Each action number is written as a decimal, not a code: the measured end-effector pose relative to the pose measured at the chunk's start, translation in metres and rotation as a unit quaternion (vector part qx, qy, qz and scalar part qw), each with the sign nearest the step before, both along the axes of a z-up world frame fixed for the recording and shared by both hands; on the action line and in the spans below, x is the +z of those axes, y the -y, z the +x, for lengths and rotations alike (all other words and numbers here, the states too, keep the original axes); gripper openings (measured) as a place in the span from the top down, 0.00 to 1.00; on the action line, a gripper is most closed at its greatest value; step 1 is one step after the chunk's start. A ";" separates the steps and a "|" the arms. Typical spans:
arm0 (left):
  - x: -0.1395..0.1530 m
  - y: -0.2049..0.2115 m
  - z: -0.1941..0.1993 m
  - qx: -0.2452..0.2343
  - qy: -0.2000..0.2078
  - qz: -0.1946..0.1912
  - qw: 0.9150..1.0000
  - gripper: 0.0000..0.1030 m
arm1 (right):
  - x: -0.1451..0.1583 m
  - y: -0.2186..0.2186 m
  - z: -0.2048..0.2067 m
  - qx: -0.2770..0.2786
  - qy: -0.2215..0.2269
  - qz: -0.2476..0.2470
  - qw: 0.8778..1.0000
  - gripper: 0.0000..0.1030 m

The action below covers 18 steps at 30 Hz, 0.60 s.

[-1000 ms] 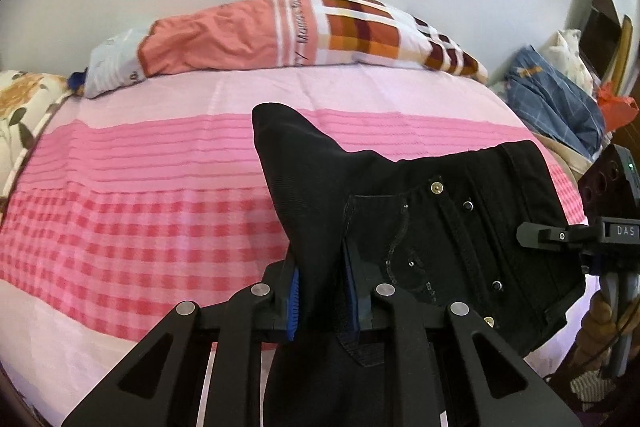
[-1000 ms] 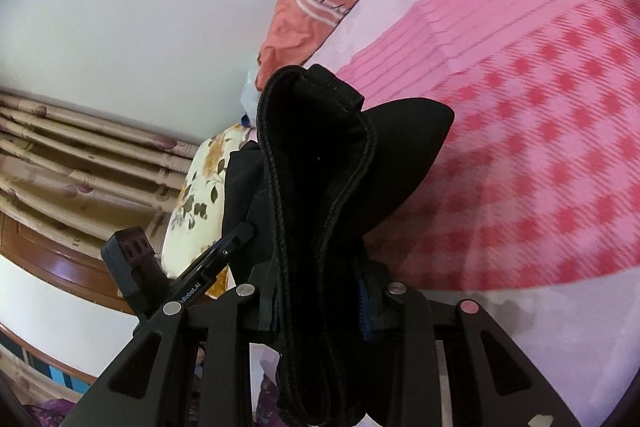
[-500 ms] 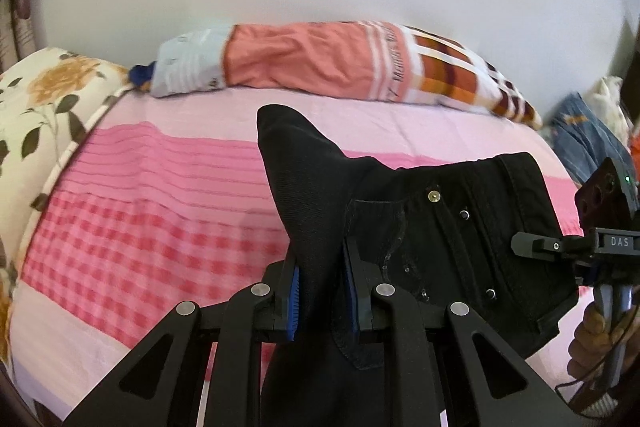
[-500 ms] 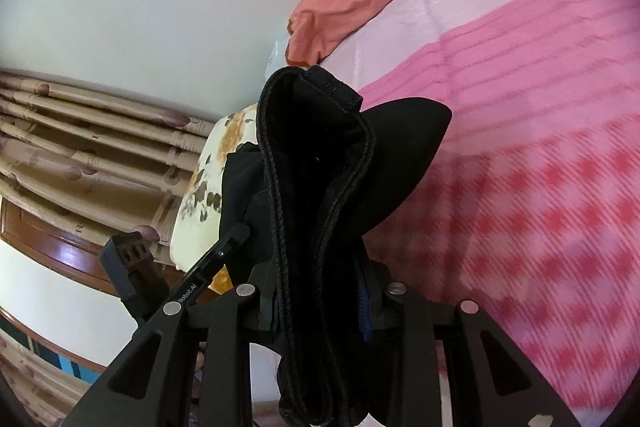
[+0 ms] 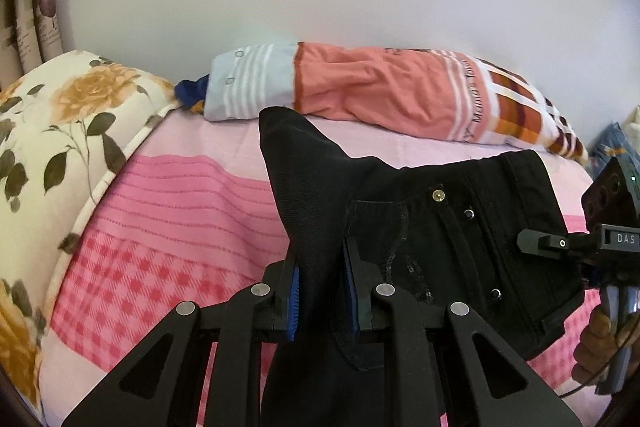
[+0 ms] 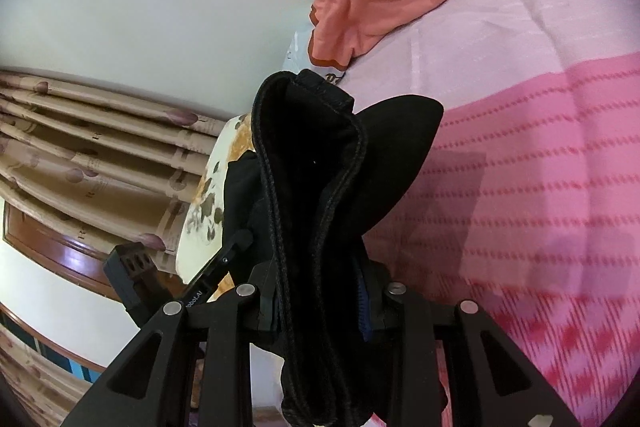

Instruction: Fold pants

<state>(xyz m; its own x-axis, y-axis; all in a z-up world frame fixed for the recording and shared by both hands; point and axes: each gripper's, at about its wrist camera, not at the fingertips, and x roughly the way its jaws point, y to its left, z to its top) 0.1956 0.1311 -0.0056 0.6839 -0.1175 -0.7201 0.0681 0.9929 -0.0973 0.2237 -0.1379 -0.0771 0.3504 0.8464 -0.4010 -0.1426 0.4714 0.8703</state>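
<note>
The black pants (image 5: 420,227) hang in the air above the bed, stretched between the two grippers with the waistband, rivets and a pocket edge facing the left wrist camera. The left gripper (image 5: 322,297) is clenched on a bunched fold of the black fabric, its blue pads pressing the cloth from both sides, and a pointed flap of cloth rises straight ahead of it. The right gripper (image 6: 320,301) grasps a thick doubled band of the same pants (image 6: 316,195), which stands up between its fingers and folds over to the right. Seen from the left gripper, the right one holds the far end of the garment off to the right. Beyond and below both grippers lies the bed (image 5: 180,211), covered in a pink striped and checked sheet. Farther ahead of the left gripper an orange and plaid pillow (image 5: 384,99) lies along the white wall, and a floral pillow (image 5: 60,131) sits to the left. Left of the right gripper hang beige patterned curtains (image 6: 92,155).
</note>
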 end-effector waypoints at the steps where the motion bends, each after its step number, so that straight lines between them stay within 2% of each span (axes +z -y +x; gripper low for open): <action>1: -0.003 -0.003 0.004 0.001 -0.001 0.001 1.000 0.82 | -0.002 -0.004 0.005 0.001 -0.001 -0.004 1.000 0.74; 9: -0.026 -0.025 0.036 0.009 -0.009 0.006 1.000 0.81 | -0.019 -0.023 0.034 0.001 -0.008 -0.013 1.000 0.74; 18: -0.043 -0.036 0.054 0.009 -0.016 0.011 1.000 0.81 | -0.033 -0.023 0.038 -0.008 -0.013 -0.018 1.000 0.75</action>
<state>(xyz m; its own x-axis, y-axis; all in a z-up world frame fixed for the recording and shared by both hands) 0.2491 0.1671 -0.0486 0.6626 -0.0903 -0.7435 0.0481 0.9958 -0.0780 0.2621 -0.1147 -0.1096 0.3520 0.8260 -0.4403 -0.1126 0.5043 0.8561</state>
